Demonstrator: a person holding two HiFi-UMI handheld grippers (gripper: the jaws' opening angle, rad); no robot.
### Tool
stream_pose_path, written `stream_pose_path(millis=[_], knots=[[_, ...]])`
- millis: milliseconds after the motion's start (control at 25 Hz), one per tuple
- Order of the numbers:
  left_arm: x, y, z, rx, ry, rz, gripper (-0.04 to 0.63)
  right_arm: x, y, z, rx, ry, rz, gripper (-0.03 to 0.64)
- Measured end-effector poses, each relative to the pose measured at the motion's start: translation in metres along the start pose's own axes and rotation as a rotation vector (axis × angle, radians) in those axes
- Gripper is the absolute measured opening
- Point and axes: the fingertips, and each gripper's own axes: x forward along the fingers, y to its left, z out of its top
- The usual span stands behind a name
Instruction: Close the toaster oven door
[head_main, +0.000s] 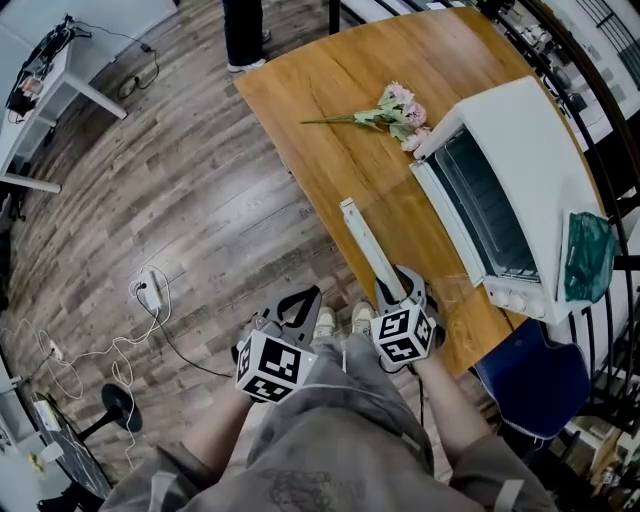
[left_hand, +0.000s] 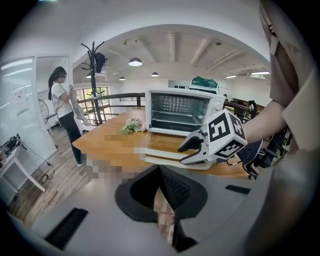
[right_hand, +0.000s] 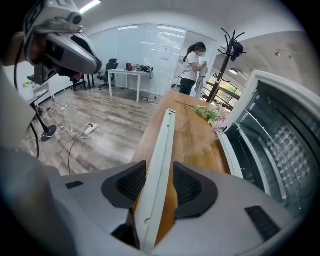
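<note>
A white toaster oven stands on the wooden table with its glass door folded down flat toward me. The door's long white handle bar runs along the table's near edge. My right gripper straddles the near end of that handle. Its pads sit on either side of the bar, close to it, and I see no firm press. My left gripper hangs off the table over the floor, with its pads together and nothing between them.
Pink flowers lie on the table beside the oven's far corner. A green cloth rests on the oven top. A blue chair stands at the table's near right. A person stands beyond the table. Cables and a power strip lie on the floor.
</note>
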Motion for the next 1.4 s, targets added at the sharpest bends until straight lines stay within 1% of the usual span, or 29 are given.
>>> stream_pose_path(millis=[160,280,360,480,600,680,920,1040,1160,1280,1400], knots=[[0.001,-0.001,0.009,0.001,-0.008,-0.001,0.017,-0.009,-0.001,0.007,0.008,0.004,0.034,0.178],[-0.004,0.002,0.022,0.015,-0.026,0.002,0.017,-0.028,-0.008,0.022,-0.029,-0.03,0.02,0.143],[-0.008,0.002,0.03,0.022,-0.037,0.004,0.017,-0.043,-0.015,0.032,-0.049,-0.059,-0.008,0.13],[-0.013,0.002,0.044,0.028,-0.058,0.007,0.017,-0.064,-0.032,0.044,-0.036,-0.111,-0.047,0.098],[-0.018,-0.004,0.057,0.036,-0.075,0.007,0.017,-0.083,-0.055,0.052,-0.059,-0.145,-0.137,0.082],[-0.022,-0.007,0.065,0.046,-0.085,0.01,0.017,-0.093,-0.071,0.057,-0.052,-0.151,-0.185,0.071],[-0.029,-0.013,0.093,0.072,-0.119,0.032,0.017,-0.113,-0.126,0.063,-0.065,-0.141,-0.327,0.061],[-0.03,-0.014,0.1,0.083,-0.119,0.045,0.017,-0.116,-0.142,0.062,-0.02,-0.128,-0.3,0.061],[-0.031,-0.015,0.105,0.093,-0.113,0.059,0.017,-0.116,-0.148,0.064,-0.003,-0.118,-0.281,0.061],[-0.033,-0.018,0.11,0.094,-0.116,0.067,0.017,-0.116,-0.152,0.063,-0.011,-0.102,-0.298,0.061],[-0.034,-0.022,0.109,0.096,-0.114,0.076,0.017,-0.117,-0.162,0.06,-0.048,-0.064,-0.349,0.061]])
